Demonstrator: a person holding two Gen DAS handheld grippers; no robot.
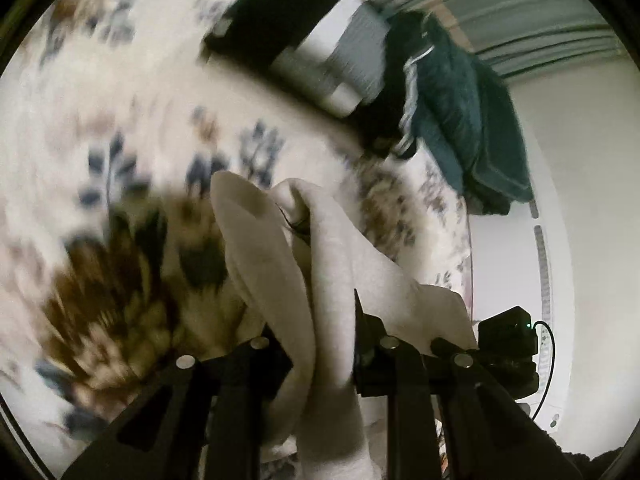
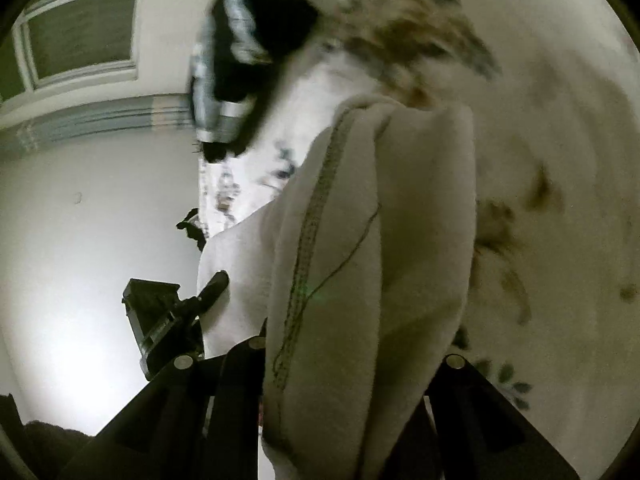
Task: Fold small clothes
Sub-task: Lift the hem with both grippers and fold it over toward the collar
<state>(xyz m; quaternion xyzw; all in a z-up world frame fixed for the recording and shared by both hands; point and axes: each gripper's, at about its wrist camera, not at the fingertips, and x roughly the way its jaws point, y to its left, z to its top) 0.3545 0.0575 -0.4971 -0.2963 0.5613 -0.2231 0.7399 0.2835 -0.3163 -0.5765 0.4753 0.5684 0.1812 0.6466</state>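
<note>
A small cream-white garment (image 1: 276, 248) hangs bunched between both grippers above a floral bedsheet (image 1: 100, 100). My left gripper (image 1: 320, 344) is shut on one end of it, cloth spilling over the jaws. My right gripper (image 2: 344, 360) is shut on the other end (image 2: 380, 240), where a stitched hem and a loose dark thread show. The cloth hides the right gripper's fingertips. The left gripper also shows in the right wrist view (image 2: 168, 316), and the right gripper in the left wrist view (image 1: 508, 344). Both views are motion-blurred.
A pile of dark clothes with black, white and grey stripes (image 1: 320, 40) and a dark teal piece (image 1: 460, 120) lies at the bed's far side; it also shows in the right wrist view (image 2: 240, 60). Beyond the bed's edge are a white wall (image 2: 80, 220) and a window (image 2: 80, 28).
</note>
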